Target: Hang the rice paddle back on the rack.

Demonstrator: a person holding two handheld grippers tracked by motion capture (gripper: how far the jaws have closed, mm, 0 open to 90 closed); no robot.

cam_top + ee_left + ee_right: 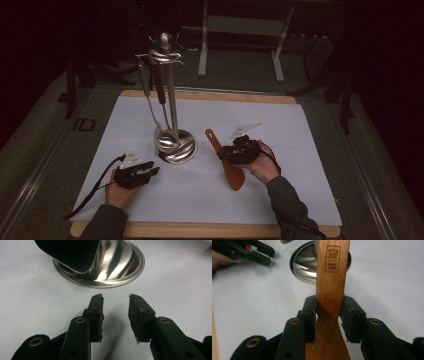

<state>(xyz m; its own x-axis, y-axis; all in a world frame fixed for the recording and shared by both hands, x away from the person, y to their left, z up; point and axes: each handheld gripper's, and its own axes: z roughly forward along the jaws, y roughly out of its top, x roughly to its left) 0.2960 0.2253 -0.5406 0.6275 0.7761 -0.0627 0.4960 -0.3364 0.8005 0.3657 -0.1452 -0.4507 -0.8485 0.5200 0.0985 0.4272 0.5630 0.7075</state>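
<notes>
Wooden spatula (pixel 332 277) sits clenched at its neck between the jaws of the right gripper (pixel 328 315), which holds it low over the white mat (pixel 280 125) on the table (pixel 210 95), right of the steel stand (pixel 170 100). Its handle points far-left toward the stand's base (pixel 305 267), its blade nearer the person. Left of the base, the left gripper (pixel 115 312) rests on the mat, jaws apart and holding nothing. Two utensils (pixel 152 85) already hang from the stand's hooks. Judging by this, the spatula is grasped but not yet hung; lifting and hooking it remain.
</notes>
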